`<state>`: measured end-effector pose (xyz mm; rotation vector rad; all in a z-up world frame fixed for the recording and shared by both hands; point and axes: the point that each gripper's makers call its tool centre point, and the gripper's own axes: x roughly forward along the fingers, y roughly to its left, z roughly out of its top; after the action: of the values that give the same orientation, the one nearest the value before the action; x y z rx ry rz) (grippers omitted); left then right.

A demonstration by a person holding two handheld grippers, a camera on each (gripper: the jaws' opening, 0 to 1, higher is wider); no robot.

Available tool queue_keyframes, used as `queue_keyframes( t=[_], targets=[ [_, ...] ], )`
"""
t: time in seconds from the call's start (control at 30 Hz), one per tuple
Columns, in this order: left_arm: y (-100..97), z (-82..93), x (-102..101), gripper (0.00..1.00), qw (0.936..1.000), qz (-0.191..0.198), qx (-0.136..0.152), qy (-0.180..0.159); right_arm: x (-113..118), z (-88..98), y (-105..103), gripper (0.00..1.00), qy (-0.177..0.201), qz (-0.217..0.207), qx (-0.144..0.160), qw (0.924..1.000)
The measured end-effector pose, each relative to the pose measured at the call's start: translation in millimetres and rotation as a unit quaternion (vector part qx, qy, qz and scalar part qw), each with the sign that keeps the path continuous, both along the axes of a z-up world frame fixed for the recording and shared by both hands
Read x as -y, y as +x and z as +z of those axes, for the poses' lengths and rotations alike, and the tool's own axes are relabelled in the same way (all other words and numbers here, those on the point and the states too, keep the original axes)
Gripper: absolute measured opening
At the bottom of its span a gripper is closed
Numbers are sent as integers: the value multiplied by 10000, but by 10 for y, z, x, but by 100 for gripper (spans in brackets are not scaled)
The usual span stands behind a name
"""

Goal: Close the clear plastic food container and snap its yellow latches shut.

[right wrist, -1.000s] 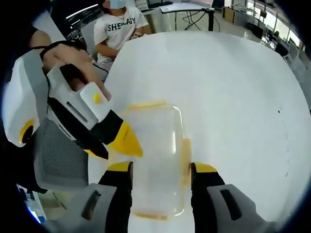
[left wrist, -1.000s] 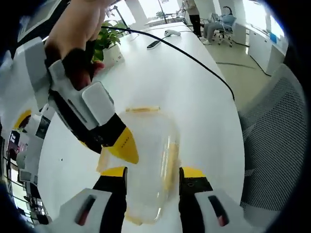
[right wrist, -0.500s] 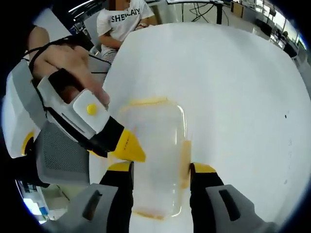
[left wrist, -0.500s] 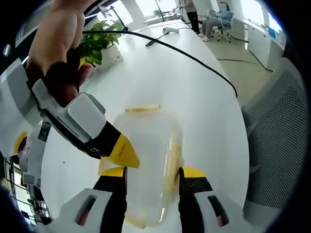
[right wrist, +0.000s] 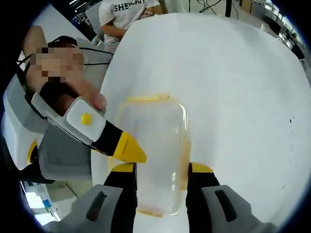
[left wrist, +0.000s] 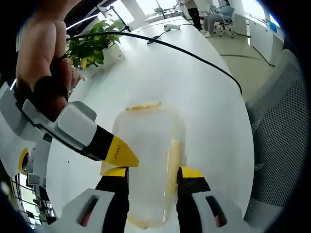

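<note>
Since a second ago the other hand-held gripper has drawn back toward the left edge in both views, its yellow tip now at the container's left rim. Low in frame centre, the left hand-held gripper (left wrist: 151,174) and the right hand-held gripper (right wrist: 162,169) each stand spread astride the clear plastic food container (left wrist: 146,160) (right wrist: 156,155). It sits lid-on upon the white table (left wrist: 194,92) (right wrist: 233,87), a yellow latch (left wrist: 142,106) (right wrist: 148,99) at its far end.

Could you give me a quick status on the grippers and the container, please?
Left gripper and right gripper both open, jaws straddling the clear food container from opposite ends. Lid on; far yellow latch looks unsnapped. White table around it; nothing blocking.
</note>
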<state>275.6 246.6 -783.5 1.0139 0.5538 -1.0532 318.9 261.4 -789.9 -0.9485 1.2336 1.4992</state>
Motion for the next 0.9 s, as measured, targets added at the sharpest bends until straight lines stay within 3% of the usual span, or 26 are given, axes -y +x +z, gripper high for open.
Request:
queue_keyframes(
  t=[0.17,0.47,0.9],
  targets=[
    [9,-10,8,33,10000,2,-36,-10,-16,-4,0,38,-141,31,33,9999],
    [-3,1,10,33,10000,16,-28,3,-1,18,-8,39,-62,-4,-35,10000],
    [-22,15,10,35,9997,-178,-74,120,-2,49,-15,40,405,-103,-72,9991]
  ],
)
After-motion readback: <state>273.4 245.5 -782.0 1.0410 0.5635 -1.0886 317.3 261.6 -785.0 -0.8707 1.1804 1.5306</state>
